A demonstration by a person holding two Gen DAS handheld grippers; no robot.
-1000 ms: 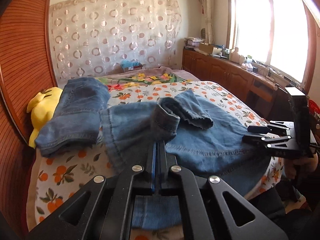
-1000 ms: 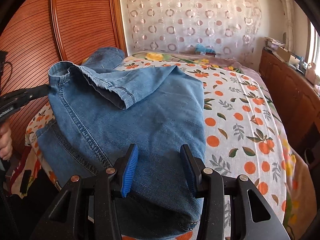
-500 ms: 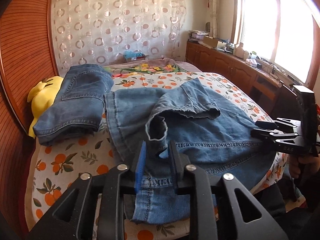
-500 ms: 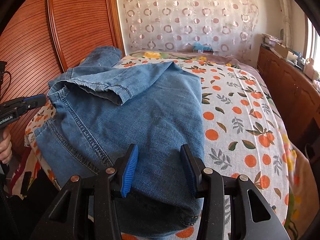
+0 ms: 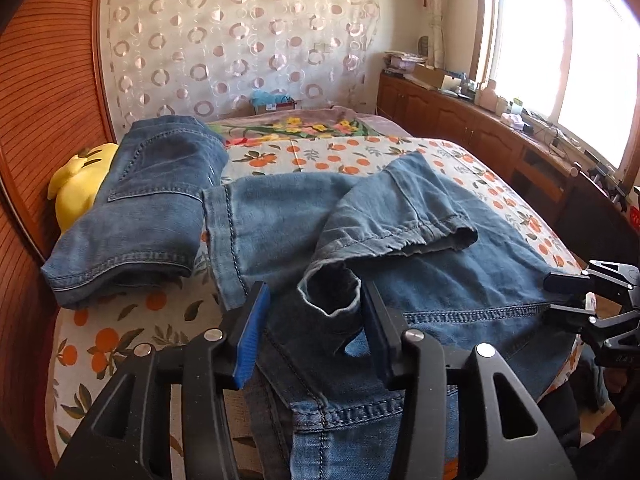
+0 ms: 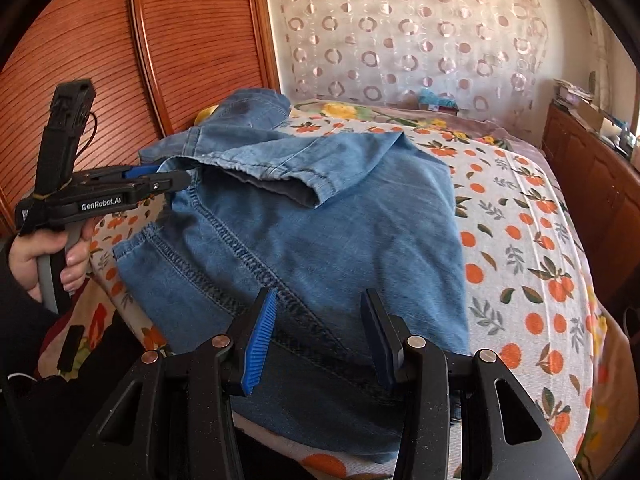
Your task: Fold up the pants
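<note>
Item: blue denim pants [image 5: 420,248], partly folded on my bed [image 6: 532,240], one leg doubled back over the body. My left tool [image 5: 316,328] has just been opening; a cuff lies loose between its fingers. My right tool [image 6: 320,336]: apart, empty. Lettering on left tool's side: "GenRobot.AI". Adjacent: folded jeans [image 5: 144,208].

Right tongs [image 6: 316,332] parted above blue denim pants [image 6: 320,240] on the orange-print bed [image 6: 540,260]; left tongs [image 6: 176,178], just opening, at the pants' edge.
</note>
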